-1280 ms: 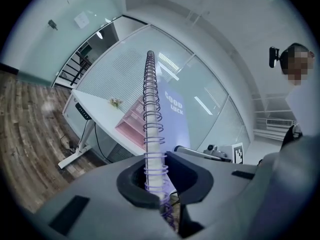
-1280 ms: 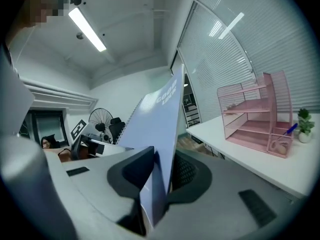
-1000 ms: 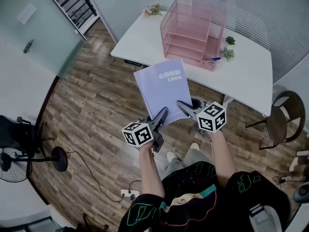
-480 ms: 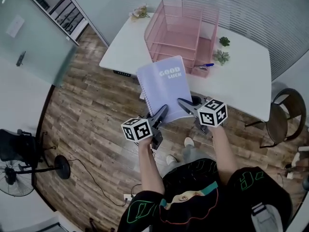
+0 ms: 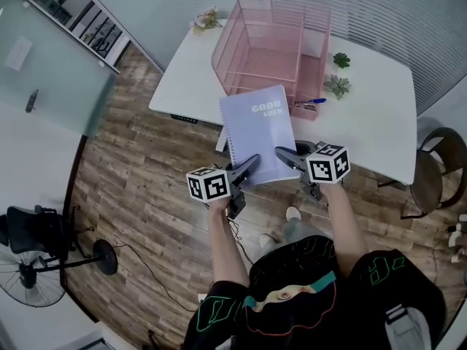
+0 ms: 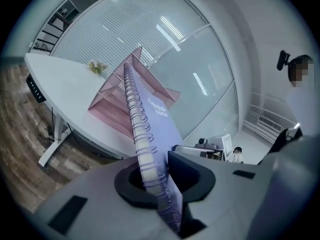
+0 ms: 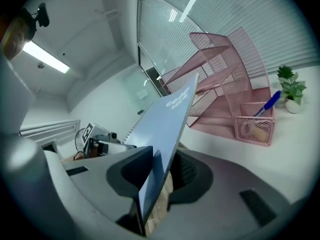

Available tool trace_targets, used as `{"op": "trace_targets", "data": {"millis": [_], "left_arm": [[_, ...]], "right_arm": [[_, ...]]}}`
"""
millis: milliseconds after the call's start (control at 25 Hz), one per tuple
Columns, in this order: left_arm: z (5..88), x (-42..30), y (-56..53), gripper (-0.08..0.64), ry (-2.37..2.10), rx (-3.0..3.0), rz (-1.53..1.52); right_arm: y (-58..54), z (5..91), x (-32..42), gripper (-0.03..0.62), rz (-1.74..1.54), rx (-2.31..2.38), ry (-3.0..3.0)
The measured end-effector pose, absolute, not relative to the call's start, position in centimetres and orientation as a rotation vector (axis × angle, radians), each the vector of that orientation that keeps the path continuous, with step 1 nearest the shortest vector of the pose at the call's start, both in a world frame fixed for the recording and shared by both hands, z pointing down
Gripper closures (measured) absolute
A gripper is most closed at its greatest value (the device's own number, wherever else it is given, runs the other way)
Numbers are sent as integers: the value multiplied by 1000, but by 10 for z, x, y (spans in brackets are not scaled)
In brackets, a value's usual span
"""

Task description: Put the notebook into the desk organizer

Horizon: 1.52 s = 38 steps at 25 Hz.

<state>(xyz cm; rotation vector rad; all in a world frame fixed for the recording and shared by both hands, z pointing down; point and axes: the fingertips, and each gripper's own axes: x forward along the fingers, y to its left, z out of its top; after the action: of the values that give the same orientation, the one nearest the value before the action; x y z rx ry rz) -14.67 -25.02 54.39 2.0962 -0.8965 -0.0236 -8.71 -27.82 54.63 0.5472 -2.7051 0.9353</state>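
A lilac spiral notebook (image 5: 259,133) with "GOOD LUCK" on its cover is held in the air at the near edge of the white table (image 5: 372,115). My left gripper (image 5: 250,162) clamps its near left corner at the spiral binding (image 6: 142,134). My right gripper (image 5: 283,154) clamps the near right edge of the notebook (image 7: 167,124). Both pairs of jaws are opening slightly, and the notebook is still pinched between them. The pink wire-mesh desk organizer (image 5: 270,46) stands on the table just beyond the notebook's far edge. The organizer (image 7: 225,94) fills the upper right of the right gripper view.
A blue pen (image 5: 312,101) lies at the organizer's pen cup. Two small green plants (image 5: 338,86) stand to its right, and a dried sprig (image 5: 206,19) sits at the table's far left. A round chair (image 5: 438,177), a fan (image 5: 33,272) and glass walls surround the wooden floor.
The notebook and both grippers have moved forward and a little right, so the notebook's far edge now reaches the organizer's front. The grip on it looks the same.
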Motion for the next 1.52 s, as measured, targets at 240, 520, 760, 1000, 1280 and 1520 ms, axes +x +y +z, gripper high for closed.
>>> {"op": "trace_targets", "data": {"millis": [240, 520, 760, 1000, 1280, 1520], "left_arm": [[532, -149, -271, 495, -814, 2162, -13], [537, -150, -295, 488, -747, 2146, 9], [537, -150, -313, 488, -737, 2131, 2], [538, -148, -329, 488, -742, 2101, -44], [534, -147, -333, 489, -676, 2056, -150], [526, -156, -348, 492, -619, 2069, -158]], "right_arm": [[-296, 537, -87, 512, 1010, 553, -2744], [-316, 538, -88, 512, 1024, 587, -2733], [-333, 534, -86, 512, 1027, 613, -2735], [-348, 532, -83, 508, 1001, 618, -2749], [-347, 529, -83, 451, 956, 521, -2796], [-335, 532, -88, 373, 944, 347, -2738]]}}
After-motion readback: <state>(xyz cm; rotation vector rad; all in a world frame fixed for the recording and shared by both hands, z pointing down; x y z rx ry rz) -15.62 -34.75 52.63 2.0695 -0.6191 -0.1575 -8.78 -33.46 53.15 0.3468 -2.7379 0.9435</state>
